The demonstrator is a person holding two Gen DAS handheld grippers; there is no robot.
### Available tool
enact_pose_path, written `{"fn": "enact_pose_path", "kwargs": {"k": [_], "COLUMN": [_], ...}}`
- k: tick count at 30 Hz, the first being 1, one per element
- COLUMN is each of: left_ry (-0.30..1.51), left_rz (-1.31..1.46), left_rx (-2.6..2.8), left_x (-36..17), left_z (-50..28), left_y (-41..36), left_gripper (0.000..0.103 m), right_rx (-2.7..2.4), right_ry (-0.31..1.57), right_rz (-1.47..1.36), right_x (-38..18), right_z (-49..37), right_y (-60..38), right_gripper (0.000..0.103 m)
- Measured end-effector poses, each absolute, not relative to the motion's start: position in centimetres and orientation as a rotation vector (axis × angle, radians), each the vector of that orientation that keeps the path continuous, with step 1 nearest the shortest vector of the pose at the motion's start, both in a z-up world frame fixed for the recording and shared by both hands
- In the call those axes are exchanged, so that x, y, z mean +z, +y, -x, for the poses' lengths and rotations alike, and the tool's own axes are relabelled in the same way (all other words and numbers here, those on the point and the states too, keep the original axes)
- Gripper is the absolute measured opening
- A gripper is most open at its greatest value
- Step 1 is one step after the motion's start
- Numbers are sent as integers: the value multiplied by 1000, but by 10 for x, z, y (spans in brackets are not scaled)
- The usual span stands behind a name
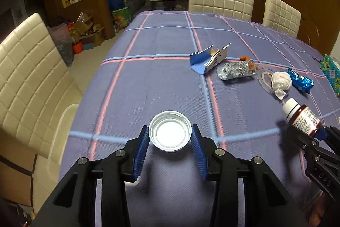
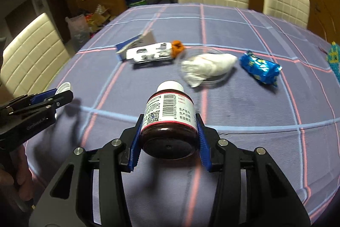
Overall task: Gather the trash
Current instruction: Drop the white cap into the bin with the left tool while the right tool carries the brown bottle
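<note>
The left gripper (image 1: 170, 136) has its jaws clamped on a round white plastic lid (image 1: 170, 133), held open side up above the bench (image 1: 148, 82) with its purple checked cloth; the right gripper (image 2: 169, 133) has its jaws closed on a dark brown glass bottle (image 2: 167, 118) with a white cap, lying along the fingers; beyond it rest a crumpled white tissue (image 2: 209, 68) and a blue foil wrapper (image 2: 260, 70).
</note>
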State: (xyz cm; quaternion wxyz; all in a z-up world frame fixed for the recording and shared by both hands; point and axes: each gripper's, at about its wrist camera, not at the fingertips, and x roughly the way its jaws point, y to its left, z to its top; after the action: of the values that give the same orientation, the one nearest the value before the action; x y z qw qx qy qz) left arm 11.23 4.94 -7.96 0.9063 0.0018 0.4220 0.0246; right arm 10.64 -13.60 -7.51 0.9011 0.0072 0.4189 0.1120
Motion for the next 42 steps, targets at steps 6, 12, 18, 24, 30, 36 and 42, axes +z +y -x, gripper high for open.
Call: {"fn": "enact_pose_path", "kwargs": {"k": [6, 12, 18, 24, 30, 36, 42], "left_ry": [837, 807, 796, 784, 784, 789, 795], "left_rz": [-4, 25, 60, 80, 106, 107, 126], "left_rx": [78, 116, 156, 213, 257, 299, 333], "left_x": [-73, -67, -67, -68, -71, -75, -79], "left_z": [-93, -78, -64, -51, -44, -40, -40], "left_y": [65, 89, 115, 142, 166, 184, 202], "left_gripper": [39, 39, 39, 39, 39, 39, 39], "right_rx": [280, 316, 361, 410, 446, 480, 530], "right_ry": [856, 844, 827, 823, 813, 816, 812], "right_rz": [25, 73, 126, 175, 218, 252, 292], "right_x": [-69, -63, -58, -56, -55, -58, -58], "right_z": [-95, -86, -79, -75, -74, -79, -81], "right_y": [-111, -85, -54, -25, 2, 23, 49], "right_gripper": [46, 46, 46, 46, 46, 46, 46]}}
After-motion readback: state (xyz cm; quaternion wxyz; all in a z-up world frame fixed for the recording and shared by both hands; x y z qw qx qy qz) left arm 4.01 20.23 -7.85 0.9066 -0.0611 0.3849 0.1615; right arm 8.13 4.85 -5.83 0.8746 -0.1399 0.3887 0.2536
